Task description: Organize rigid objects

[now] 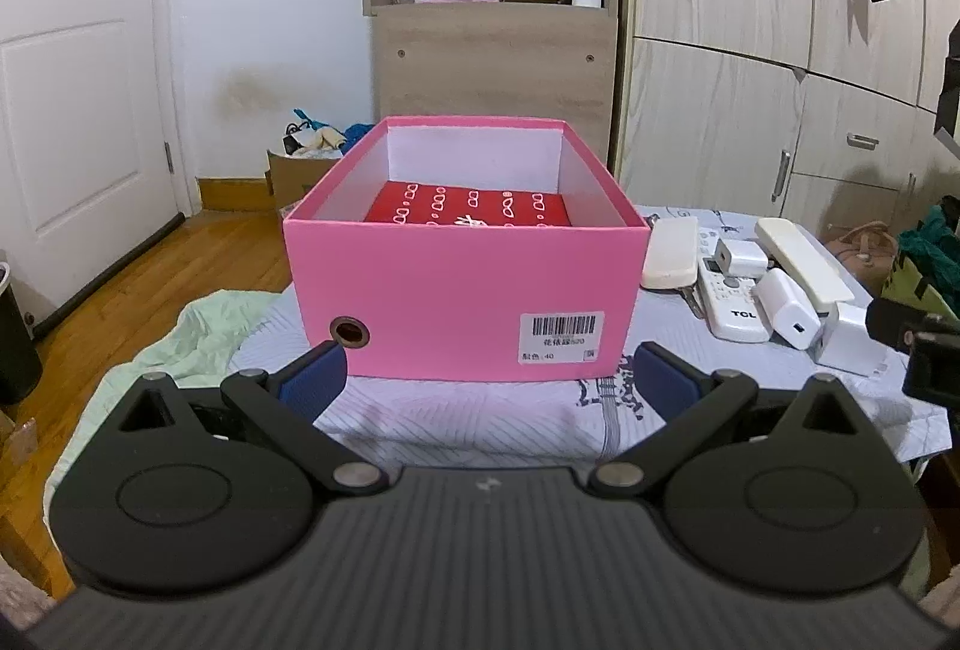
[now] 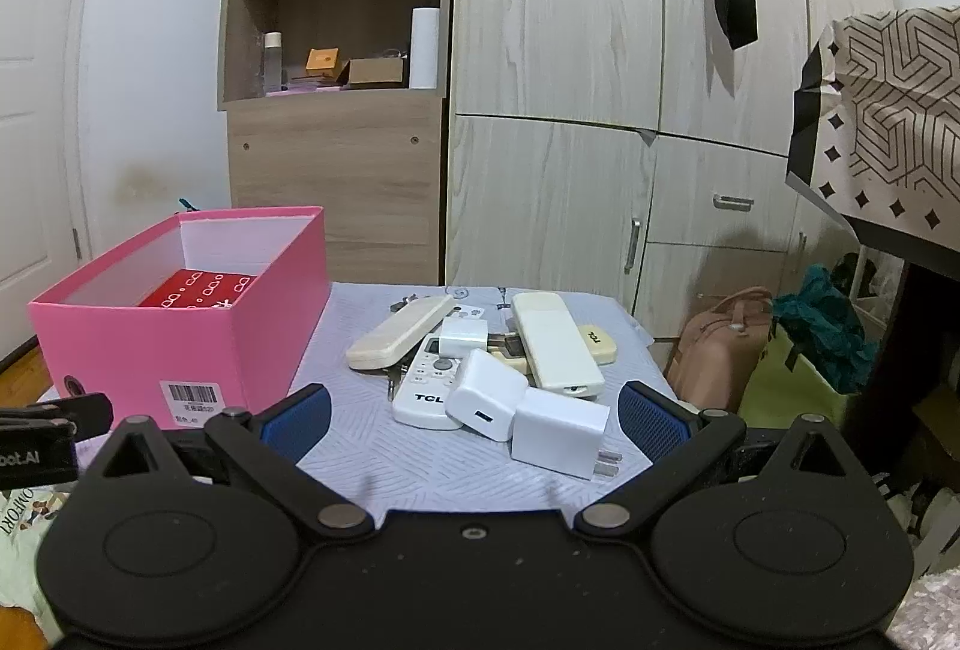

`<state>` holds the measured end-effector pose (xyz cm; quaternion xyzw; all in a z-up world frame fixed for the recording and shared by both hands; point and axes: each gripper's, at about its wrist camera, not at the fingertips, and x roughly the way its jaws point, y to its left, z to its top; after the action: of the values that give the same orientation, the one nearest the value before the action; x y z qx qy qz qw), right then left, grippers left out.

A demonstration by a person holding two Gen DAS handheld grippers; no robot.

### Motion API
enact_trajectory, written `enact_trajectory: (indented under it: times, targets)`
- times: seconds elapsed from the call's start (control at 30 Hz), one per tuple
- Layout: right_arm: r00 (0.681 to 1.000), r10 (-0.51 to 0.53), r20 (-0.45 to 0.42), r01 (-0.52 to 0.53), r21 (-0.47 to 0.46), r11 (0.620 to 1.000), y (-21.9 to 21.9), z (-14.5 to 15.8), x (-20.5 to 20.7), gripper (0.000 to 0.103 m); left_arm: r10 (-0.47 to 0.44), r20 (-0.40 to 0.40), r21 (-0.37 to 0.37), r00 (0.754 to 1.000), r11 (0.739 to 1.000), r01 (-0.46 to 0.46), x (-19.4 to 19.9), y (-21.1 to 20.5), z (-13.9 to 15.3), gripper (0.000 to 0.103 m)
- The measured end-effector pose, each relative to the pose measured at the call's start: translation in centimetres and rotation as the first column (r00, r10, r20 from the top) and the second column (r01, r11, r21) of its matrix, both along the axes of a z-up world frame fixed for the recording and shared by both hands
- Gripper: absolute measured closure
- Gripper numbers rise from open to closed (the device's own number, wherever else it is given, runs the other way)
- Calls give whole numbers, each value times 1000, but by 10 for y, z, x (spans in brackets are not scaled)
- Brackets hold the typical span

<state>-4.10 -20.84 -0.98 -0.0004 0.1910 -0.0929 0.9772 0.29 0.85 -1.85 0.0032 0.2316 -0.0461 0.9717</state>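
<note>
An open pink box (image 1: 462, 290) stands on a pale blue cloth, with a red packet (image 1: 474, 209) lying inside. It also shows at the left of the right wrist view (image 2: 180, 326). To its right lies a pile of white remotes and chargers: a TCL remote (image 2: 423, 386), a cream remote (image 2: 399, 332), another long remote (image 2: 555, 344), and white charger plugs (image 2: 561, 431) (image 2: 486, 401). My left gripper (image 1: 486, 380) is open and empty, just short of the box's front. My right gripper (image 2: 474, 419) is open and empty, with the nearest plugs between its fingers.
A wooden shelf unit (image 2: 336, 50) and wardrobe doors (image 2: 570, 110) stand behind the table. A green cloth (image 1: 198, 332) hangs at the left table edge. A tan bag (image 2: 720, 344) and a patterned paper bag (image 2: 882, 122) are at the right.
</note>
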Motion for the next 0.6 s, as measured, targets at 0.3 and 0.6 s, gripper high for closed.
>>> enact_trajectory:
  times: [0.3, 0.6]
  targets:
    - [998, -54, 20, 54, 18, 998, -6, 3, -1, 0, -5, -8, -15, 1000, 1000, 5, 1, 0, 0, 0]
    - [998, -58, 4, 58, 26, 998, -6, 1, 0, 0, -46, -17, -59, 999, 997, 45, 1, 1, 2, 0]
